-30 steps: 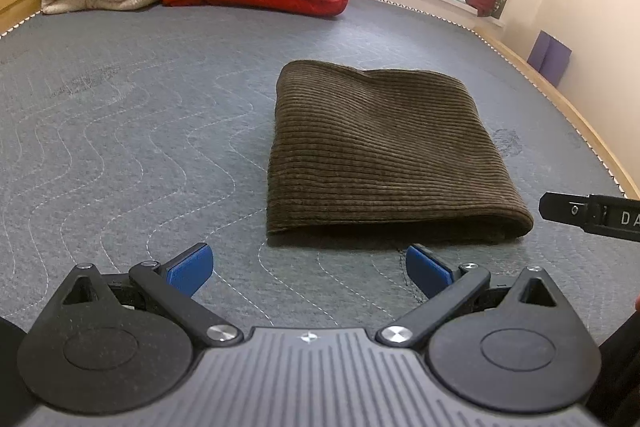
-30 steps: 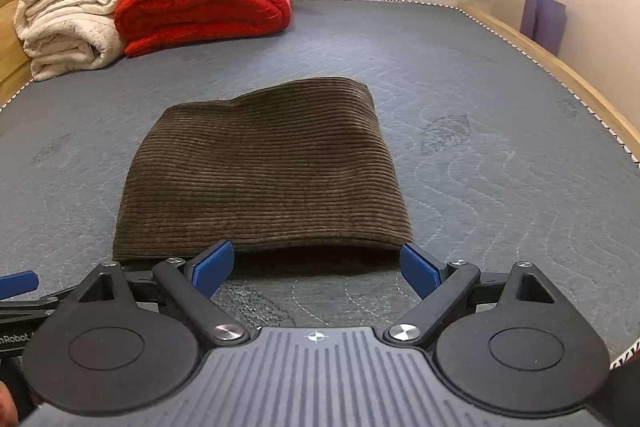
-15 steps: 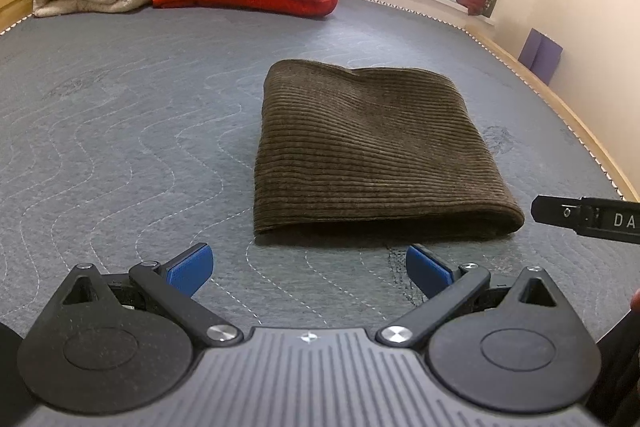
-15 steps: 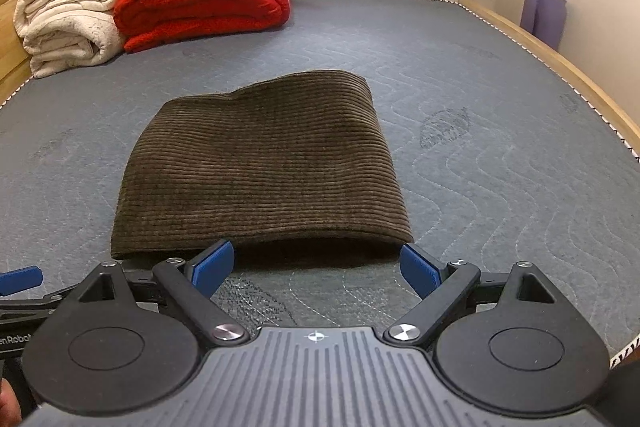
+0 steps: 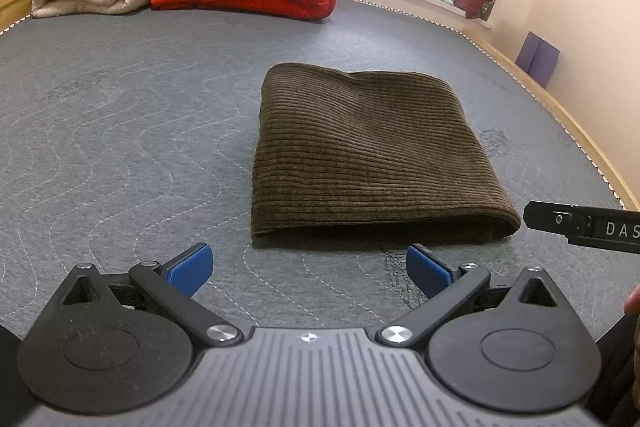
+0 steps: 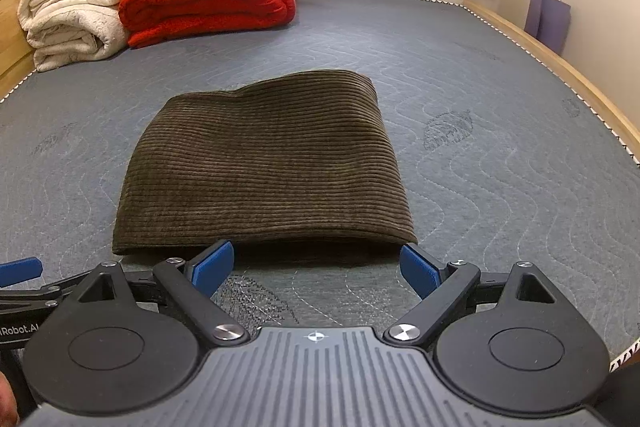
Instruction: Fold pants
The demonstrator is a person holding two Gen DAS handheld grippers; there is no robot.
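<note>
So the brown corduroy pants (image 6: 264,163) are already down to a compact rectangle, lying flat on the grey quilted mattress (image 6: 480,187), well apart from the red blanket (image 6: 208,3) and the cream blanket (image 6: 72,15) stacked at the far end. Looks to me like the folding itself is basically done and this is the let-go / check-it stage. The right claw (image 6: 316,265) is spread wide and holding nothing, sitting just short of the near edge of the pants, its blue pads (image 6: 210,263) right at that edge without pinching any of it. The left claw (image 5: 308,269) is also released and empty, near the same edge but off toward the left corner of the pants, with a strip of mattress between it and the cloth. From the left view you can see part of the other tool poking in beside the right corner of the pants. The near edge looks thick and rounded, so layers are stacked there, and the far edge has a little bump in it. My guess for the next move: either back both claws away, or nudge that far edge flat if neatness matters, without dragging the top layer off the stack
</note>
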